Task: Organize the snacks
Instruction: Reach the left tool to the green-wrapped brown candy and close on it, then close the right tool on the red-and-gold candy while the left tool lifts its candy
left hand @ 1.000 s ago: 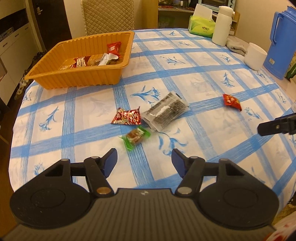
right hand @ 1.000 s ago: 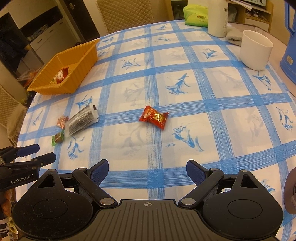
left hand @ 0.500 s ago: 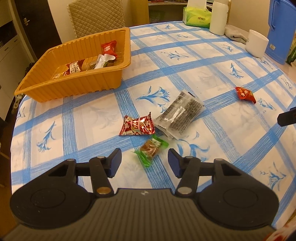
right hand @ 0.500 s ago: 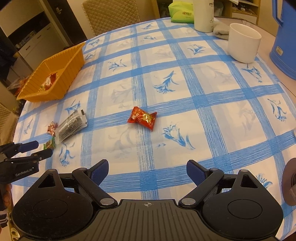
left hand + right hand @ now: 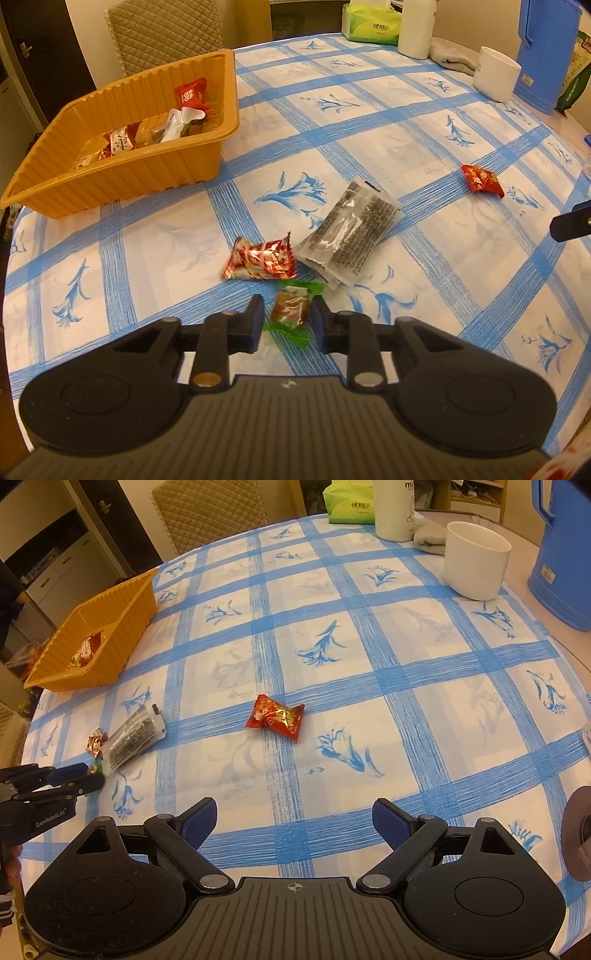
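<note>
A green-wrapped candy (image 5: 290,312) lies on the blue-checked cloth between the fingers of my left gripper (image 5: 288,306). Its jaws are closing and the pads meet the wrapper's sides. Just beyond it lie a red foil packet (image 5: 260,260) and a clear sachet with black print (image 5: 351,232). A red candy (image 5: 277,716) rests alone mid-table, ahead of my right gripper (image 5: 293,806), which hovers open and holds nothing. The orange tray (image 5: 147,170) at the far left holds several snacks. The left gripper (image 5: 86,775) also shows in the right wrist view.
At the far right stand a white cup (image 5: 476,565) and a blue jug (image 5: 565,554). A white bottle (image 5: 417,29), a green tissue pack (image 5: 371,22) and a grey cloth sit at the back. A padded chair (image 5: 166,33) stands behind the tray. The table's rounded edge runs along the left.
My left gripper has moved forward and down to the green candy, and its jaws have narrowed from wide apart to the candy's sides. The right gripper has stayed put.
</note>
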{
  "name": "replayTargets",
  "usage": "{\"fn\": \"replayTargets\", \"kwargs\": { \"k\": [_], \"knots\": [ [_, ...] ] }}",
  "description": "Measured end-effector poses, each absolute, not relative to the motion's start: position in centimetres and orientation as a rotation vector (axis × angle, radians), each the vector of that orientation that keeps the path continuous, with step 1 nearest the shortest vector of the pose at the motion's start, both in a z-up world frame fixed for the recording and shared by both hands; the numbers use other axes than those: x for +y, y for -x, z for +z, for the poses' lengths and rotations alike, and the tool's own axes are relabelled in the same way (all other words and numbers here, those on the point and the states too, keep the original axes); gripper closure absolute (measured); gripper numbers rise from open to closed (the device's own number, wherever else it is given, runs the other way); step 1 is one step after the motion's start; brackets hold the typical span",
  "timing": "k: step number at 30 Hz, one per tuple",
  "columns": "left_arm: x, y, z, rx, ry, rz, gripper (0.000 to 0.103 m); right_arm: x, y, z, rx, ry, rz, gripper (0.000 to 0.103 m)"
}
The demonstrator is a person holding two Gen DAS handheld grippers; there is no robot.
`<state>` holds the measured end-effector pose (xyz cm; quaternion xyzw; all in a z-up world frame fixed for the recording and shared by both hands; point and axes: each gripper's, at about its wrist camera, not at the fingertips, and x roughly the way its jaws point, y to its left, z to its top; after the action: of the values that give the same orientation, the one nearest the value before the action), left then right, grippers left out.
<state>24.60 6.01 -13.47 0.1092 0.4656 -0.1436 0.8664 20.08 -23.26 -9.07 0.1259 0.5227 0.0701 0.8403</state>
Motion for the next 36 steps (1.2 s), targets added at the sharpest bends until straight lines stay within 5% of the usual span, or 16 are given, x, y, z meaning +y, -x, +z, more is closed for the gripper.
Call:
{"fn": "replayTargets", "kwargs": {
  "k": [17,19,32,36],
  "knots": [
    [7.8,-23.5,-12.5,0.979,-0.139,-0.256,0.085,-22.0,-22.5,-9.8,0.865,0.03,0.386,0.014],
    [8.3,-23.3,-12.3,0.975,-0.135,-0.244,0.085,-21.7,-23.1,-10.2,0.848,0.084,0.449,0.029],
    [11.5,-21.6,-11.0,0.96,-0.083,-0.136,0.085,-20.0,-25.9,-12.8,0.855,0.405,0.645,0.058],
    [12.2,-21.2,-10.6,0.953,-0.069,-0.114,0.085,-19.8,-26.7,-12.9,0.897,0.391,0.667,0.078]
  ]
}}
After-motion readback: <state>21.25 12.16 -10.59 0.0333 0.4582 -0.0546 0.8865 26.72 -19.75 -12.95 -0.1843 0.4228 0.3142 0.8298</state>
